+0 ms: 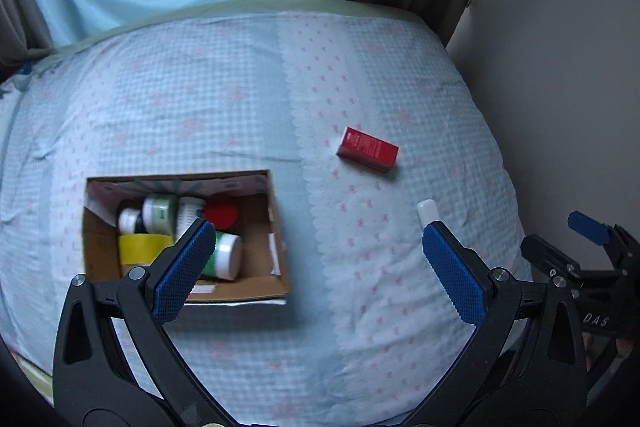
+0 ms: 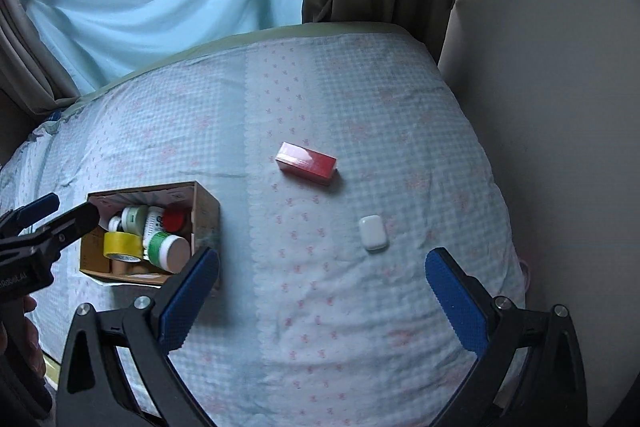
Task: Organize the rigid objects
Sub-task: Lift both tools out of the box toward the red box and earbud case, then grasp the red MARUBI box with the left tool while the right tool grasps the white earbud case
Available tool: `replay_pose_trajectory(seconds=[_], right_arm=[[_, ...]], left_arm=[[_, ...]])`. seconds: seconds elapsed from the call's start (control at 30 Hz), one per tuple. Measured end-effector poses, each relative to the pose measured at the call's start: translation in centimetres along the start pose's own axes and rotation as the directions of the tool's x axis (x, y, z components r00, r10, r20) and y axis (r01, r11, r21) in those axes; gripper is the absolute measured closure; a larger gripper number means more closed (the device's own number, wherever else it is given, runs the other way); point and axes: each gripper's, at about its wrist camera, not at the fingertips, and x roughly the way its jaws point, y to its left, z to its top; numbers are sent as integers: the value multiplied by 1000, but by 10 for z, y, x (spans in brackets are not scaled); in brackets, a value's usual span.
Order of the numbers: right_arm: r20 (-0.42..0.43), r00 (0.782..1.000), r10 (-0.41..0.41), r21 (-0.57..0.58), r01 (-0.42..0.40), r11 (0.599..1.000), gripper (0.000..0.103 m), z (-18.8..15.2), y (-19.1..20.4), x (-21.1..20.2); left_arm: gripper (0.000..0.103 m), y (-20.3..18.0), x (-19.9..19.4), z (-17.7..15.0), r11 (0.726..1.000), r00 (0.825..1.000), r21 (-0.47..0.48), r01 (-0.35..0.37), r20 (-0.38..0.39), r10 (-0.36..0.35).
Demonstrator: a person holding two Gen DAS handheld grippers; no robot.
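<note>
1. Left gripper [image 1: 316, 227]: lower centre of the left wrist view; blue-padded jaws spread wide, holding nothing.
2. Right gripper [image 2: 322, 259]: lower centre of the right wrist view; jaws likewise wide apart and empty.
3. Cardboard box [image 2: 206, 211]: left of centre in both views, open at the top, resting on the bed cover [image 2: 360, 99].
4. Box contents: yellow tape roll [image 2: 122, 245], green-labelled jars [image 2: 166, 247] and a red-capped container [image 2: 173, 219], packed together.
5. Red carton [image 2: 308, 163]: centre of frame, lying flat on the cover, well apart from the box.
6. Small white case [image 2: 373, 233]: right of centre, near the red carton, lying between the right gripper's jaws but beyond their tips.
</note>
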Motion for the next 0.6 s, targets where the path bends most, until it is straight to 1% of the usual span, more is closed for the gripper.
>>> replay_pose_trajectory(seconds=[0.1,0.23,0.3,0.4,0.5,0.6], right_arm=[[-40,999,25,-18,-25,1000,0,4,-34,26],[-96,995,34,-53,-39,998,0,7,-65,63],[-125,991,48,-46,-54,997,0,9,-77,83],[-155,986,61,-33,-67,997,0,10,-88,108],[-183,981,58,-32,-65,997,0,12,-91,137],[-212,976,60,-40,-70,997,1,12,-90,166]], left_arm=[[0,-32,37,11,999,999,-40,-12,-31,11],[0,-55,86,27,995,996,-96,-27,-89,18],[0,-62,110,36,992,993,-124,-38,-117,23],[0,-67,149,48,986,987,-162,-44,-161,17],[0,-68,189,60,978,980,-200,-61,-196,21],[0,-64,231,71,961,973,-267,-72,-230,9]])
